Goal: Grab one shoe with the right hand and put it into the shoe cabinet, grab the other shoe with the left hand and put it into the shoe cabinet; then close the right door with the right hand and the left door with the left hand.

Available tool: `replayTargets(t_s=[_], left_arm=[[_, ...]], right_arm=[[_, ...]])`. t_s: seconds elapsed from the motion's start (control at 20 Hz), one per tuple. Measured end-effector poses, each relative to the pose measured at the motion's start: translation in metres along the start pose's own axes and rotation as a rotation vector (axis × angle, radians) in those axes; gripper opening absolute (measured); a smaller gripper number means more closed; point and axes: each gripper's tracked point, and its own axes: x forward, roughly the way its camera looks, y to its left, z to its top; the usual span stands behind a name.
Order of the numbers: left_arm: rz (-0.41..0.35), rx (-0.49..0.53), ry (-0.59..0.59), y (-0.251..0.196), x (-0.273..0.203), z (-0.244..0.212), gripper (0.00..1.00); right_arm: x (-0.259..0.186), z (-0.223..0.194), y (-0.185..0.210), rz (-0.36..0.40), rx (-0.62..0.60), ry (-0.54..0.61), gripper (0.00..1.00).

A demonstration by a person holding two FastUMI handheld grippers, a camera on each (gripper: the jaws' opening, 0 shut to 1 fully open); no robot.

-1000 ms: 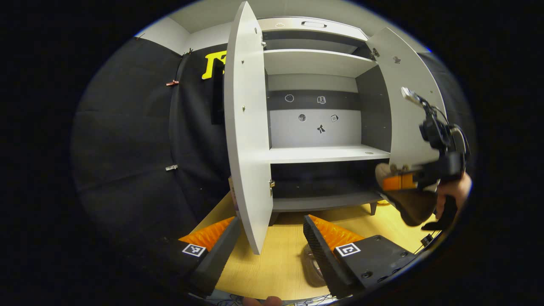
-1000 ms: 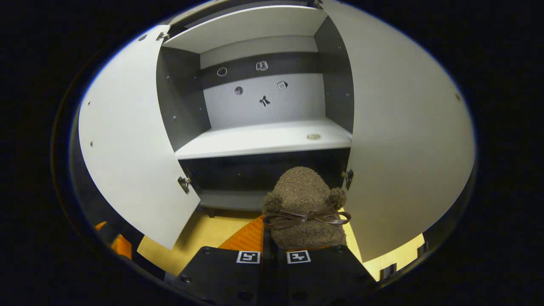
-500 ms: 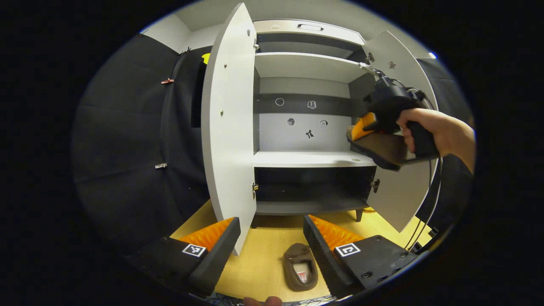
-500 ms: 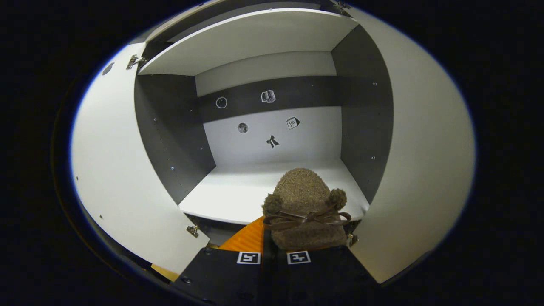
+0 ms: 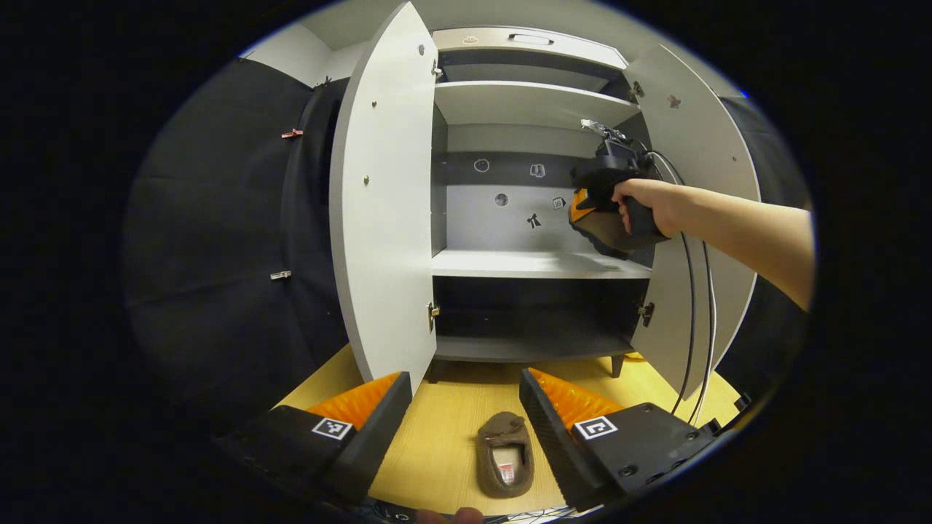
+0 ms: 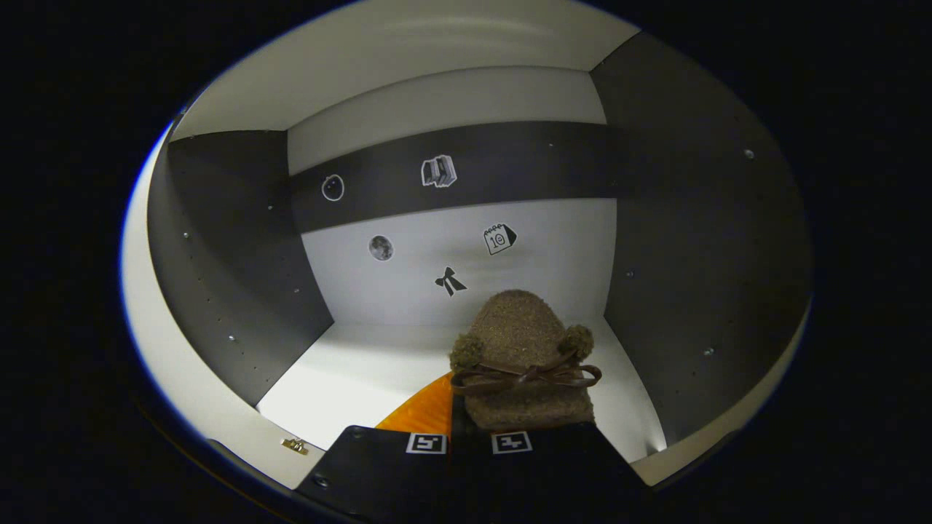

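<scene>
Right gripper view: right tool (image 6: 466, 429) clamped on a fuzzy brown shoe (image 6: 520, 356) with a thin bow and two pompoms, toe pointing into the shoe cabinet (image 6: 233, 240), held above the white middle shelf (image 6: 364, 371), toward its right side; unclear whether sole touches shelf. Small stickers (image 6: 438, 172) on the cabinet's back wall. Left gripper view: left tool (image 5: 466, 422) wide open, holding nothing, hovering low over the wooden floor (image 5: 437, 451), with the other shoe (image 5: 504, 455) lying on the floor between its fingers, opening upward. Farther off, a hand (image 5: 648, 207) gripping the right tool inside the cabinet's middle compartment. Left door (image 5: 382, 218) and right door (image 5: 699, 218) both swung open.
</scene>
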Motion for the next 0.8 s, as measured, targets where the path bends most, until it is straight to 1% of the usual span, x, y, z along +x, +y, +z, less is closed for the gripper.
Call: replayTargets(t_s=[0.1, 0.25, 0.35, 0.45, 0.6, 0.65, 0.8], left_arm=[[0.012, -0.005, 0.012, 0.000, 0.000, -0.003, 0.95], [0.038, -0.013, 0.028, 0.002, -0.002, -0.008, 0.95], [0.056, -0.012, 0.038, 0.004, -0.002, -0.011, 0.95], [0.068, -0.010, 0.049, 0.005, -0.003, -0.014, 0.95], [0.073, -0.021, 0.058, 0.004, -0.001, -0.017, 0.95], [0.071, -0.030, 0.061, 0.003, -0.001, -0.019, 0.95], [0.065, -0.047, 0.065, 0.001, 0.001, -0.019, 0.95]], right_arm=[[0.019, -0.005, -0.001, 0.002, 0.009, 0.017, 0.07], [0.043, -0.011, -0.006, -0.013, 0.002, 0.027, 0.08], [0.057, -0.019, -0.010, -0.029, 0.003, 0.052, 0.08], [0.067, -0.027, -0.013, -0.042, 0.001, 0.075, 0.08], [0.069, -0.031, -0.010, -0.055, -0.017, 0.090, 0.14], [0.068, -0.033, -0.007, -0.048, -0.018, 0.099, 0.10], [0.059, -0.032, 0.005, -0.011, 0.017, 0.118, 0.37]])
